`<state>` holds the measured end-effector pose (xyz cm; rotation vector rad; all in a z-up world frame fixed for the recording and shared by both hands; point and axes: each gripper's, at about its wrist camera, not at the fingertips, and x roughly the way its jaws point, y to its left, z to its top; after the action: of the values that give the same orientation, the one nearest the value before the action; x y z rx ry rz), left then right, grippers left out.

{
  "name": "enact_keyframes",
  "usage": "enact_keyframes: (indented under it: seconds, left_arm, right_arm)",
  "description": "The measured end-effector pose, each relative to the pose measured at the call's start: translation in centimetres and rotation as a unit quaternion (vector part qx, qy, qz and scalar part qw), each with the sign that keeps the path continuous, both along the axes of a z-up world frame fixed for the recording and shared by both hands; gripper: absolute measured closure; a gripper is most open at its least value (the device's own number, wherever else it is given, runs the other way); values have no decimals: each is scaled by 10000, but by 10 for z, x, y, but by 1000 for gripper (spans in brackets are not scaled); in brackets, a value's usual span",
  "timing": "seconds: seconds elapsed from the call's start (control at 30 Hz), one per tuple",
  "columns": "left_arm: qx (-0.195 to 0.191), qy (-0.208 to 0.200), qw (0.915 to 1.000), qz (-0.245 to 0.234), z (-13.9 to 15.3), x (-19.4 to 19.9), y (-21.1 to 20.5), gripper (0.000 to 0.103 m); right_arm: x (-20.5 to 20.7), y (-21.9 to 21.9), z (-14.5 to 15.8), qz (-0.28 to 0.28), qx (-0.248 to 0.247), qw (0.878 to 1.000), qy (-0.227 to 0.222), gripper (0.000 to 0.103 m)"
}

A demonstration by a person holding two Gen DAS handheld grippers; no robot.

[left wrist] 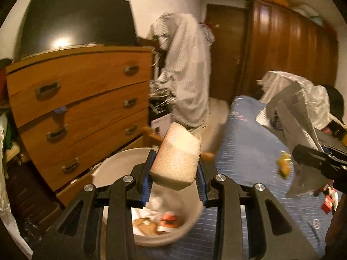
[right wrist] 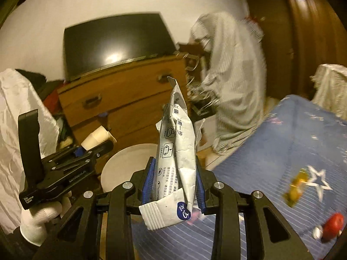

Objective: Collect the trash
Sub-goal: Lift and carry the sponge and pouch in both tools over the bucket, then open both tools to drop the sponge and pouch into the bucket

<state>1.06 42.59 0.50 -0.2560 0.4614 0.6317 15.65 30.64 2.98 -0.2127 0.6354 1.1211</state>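
Observation:
My left gripper [left wrist: 175, 173] is shut on a pale foam block [left wrist: 176, 155] and holds it over the round white bin [left wrist: 112, 166], which holds paper scraps and a red-and-white carton. My right gripper [right wrist: 175, 182] is shut on a silver-white wipes packet [right wrist: 177, 143], upright between its blue pads, above the blue bedspread [right wrist: 282, 151]. The bin [right wrist: 125, 162] lies just ahead-left of it. In the left wrist view the right gripper [left wrist: 312, 158] and packet [left wrist: 290, 112] show at right. A yellow wrapper [left wrist: 284, 165] lies on the bed.
A wooden chest of drawers [left wrist: 82, 99] with a dark TV [left wrist: 78, 21] stands behind the bin. A striped cloth [left wrist: 188, 69] hangs over something by a dark wardrobe [left wrist: 288, 52]. A red item [right wrist: 333, 225] and the yellow wrapper [right wrist: 297, 187] lie on the bed.

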Motion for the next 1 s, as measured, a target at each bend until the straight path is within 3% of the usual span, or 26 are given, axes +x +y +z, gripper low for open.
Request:
enact_keyframes:
  seconds: [0.2,0.43,0.7,1.0]
  left_arm:
    - [-308,325,9988,214,-24,-1,52,70]
    - [-595,576,9957,415,-57,-3,86,70]
    - [-806,690,9929,545,-79,-10,111,70]
    - [-845,740,9921,550,-85,-7,117,67]
  right_arm:
    - [20,104,-42,465,-713,9952,492,68]
    - [20,169,-88,683,-1296,9871,642,68]
    - [23,201,-110,763,-1552,9832,586,68]
    - [24,193,-112,804,-1555,9829,570,67]
